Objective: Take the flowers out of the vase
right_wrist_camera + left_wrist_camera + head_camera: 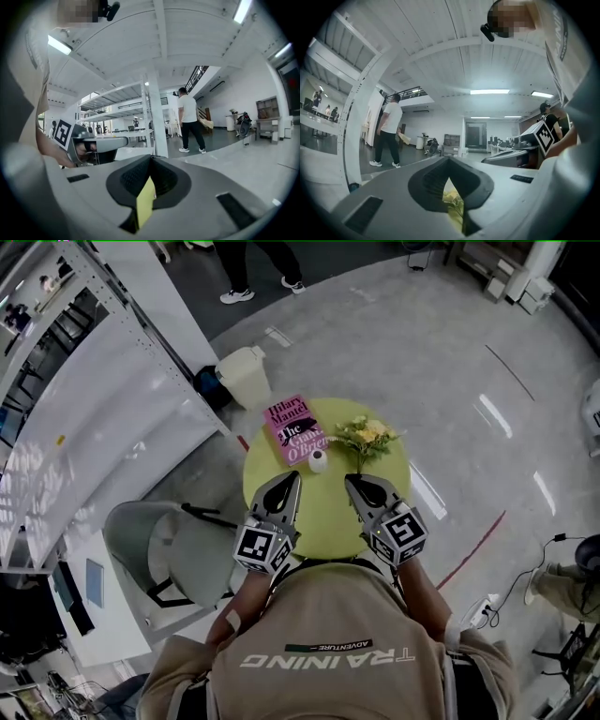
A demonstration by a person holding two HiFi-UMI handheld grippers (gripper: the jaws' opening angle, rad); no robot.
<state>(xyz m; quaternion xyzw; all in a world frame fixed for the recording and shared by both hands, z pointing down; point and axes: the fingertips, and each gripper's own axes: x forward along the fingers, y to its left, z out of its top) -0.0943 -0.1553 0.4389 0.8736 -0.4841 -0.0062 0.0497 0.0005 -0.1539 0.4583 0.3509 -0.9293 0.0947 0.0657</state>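
The left gripper (291,480) and right gripper (353,482) hover over the round table (323,517), jaws together and empty. The yellow flowers (366,434) stand untouched, so the removal looks unstarted.

Table (328,521): smooth, matt yellow-green top. Book (295,430): glossy pink paper cover. Floor (450,352): polished grey, shiny with streaks of reflected light. Left gripper (292,478) and right gripper (352,482): matt grey plastic shells with black ribbed pads (430,180). Shirt (328,643): beige cloth.
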